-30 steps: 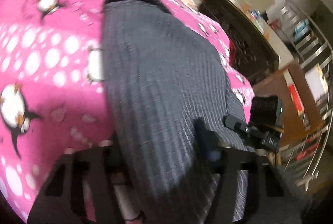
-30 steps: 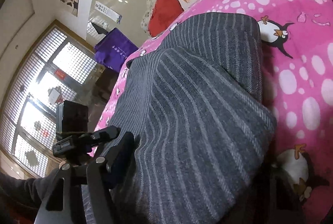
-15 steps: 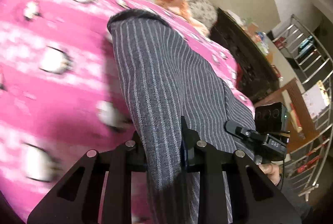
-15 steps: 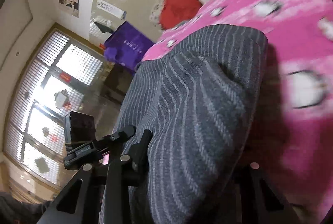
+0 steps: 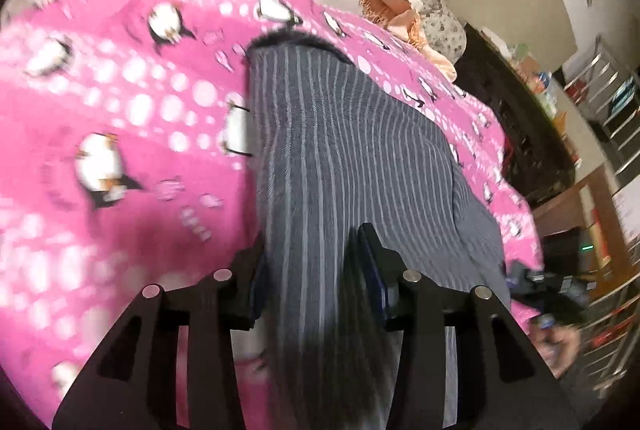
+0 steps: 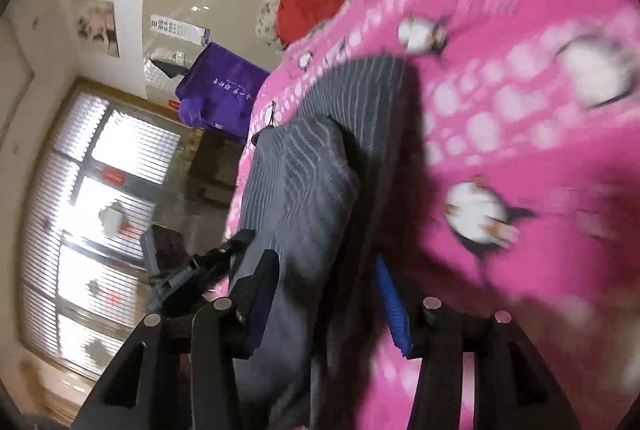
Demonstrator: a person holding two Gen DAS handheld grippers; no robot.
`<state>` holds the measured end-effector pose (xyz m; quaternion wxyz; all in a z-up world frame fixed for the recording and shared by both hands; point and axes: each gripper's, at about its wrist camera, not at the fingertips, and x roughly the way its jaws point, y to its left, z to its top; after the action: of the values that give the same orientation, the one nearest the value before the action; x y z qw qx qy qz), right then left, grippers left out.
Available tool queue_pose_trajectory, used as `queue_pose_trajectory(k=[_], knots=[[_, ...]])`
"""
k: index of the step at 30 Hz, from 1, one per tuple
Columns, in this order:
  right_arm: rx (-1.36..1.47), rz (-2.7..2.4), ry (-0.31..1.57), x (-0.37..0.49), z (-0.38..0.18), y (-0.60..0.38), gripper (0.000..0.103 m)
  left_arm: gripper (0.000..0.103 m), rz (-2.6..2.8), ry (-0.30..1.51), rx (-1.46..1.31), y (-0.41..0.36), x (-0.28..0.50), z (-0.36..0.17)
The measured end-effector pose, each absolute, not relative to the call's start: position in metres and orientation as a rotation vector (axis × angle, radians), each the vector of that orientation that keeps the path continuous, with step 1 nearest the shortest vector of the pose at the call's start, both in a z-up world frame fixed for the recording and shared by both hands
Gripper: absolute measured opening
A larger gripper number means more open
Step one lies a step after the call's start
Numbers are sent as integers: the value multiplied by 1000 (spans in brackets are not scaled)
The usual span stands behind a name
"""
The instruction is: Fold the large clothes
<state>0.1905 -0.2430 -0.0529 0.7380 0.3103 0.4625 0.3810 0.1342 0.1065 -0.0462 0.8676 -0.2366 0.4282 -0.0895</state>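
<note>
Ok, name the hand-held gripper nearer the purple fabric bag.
Left. Left hand-held gripper: on the purple fabric bag side. Right hand-held gripper: farther across. Both just opened further, grey striped garment between the jaws.

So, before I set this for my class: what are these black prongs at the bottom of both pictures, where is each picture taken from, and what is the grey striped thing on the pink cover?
There is no robot here. A person holds a hand-held gripper in each hand, and each carries a wide-angle camera looking forward along its two fingers, so the black prongs are the fingers themselves.

One picture looks from the left gripper, the other from the right gripper.

The surface is a bed with a pink penguin blanket. On it lies a grey striped garment, which is being folded; pillows lie at the far end.

Both grippers have the grey cloth between their fingers. Their jaws have just been opening, so how firmly they grip is hard to tell.
</note>
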Motion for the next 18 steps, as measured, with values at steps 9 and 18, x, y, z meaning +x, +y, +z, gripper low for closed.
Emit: queue_pose_trajectory(k=[9, 18], knots=[[51, 814, 727, 72, 53, -185, 47, 41, -207, 751, -273, 78, 25, 5], [-217, 656, 920, 66, -32, -129, 0, 37, -280, 893, -328, 49, 13, -53]])
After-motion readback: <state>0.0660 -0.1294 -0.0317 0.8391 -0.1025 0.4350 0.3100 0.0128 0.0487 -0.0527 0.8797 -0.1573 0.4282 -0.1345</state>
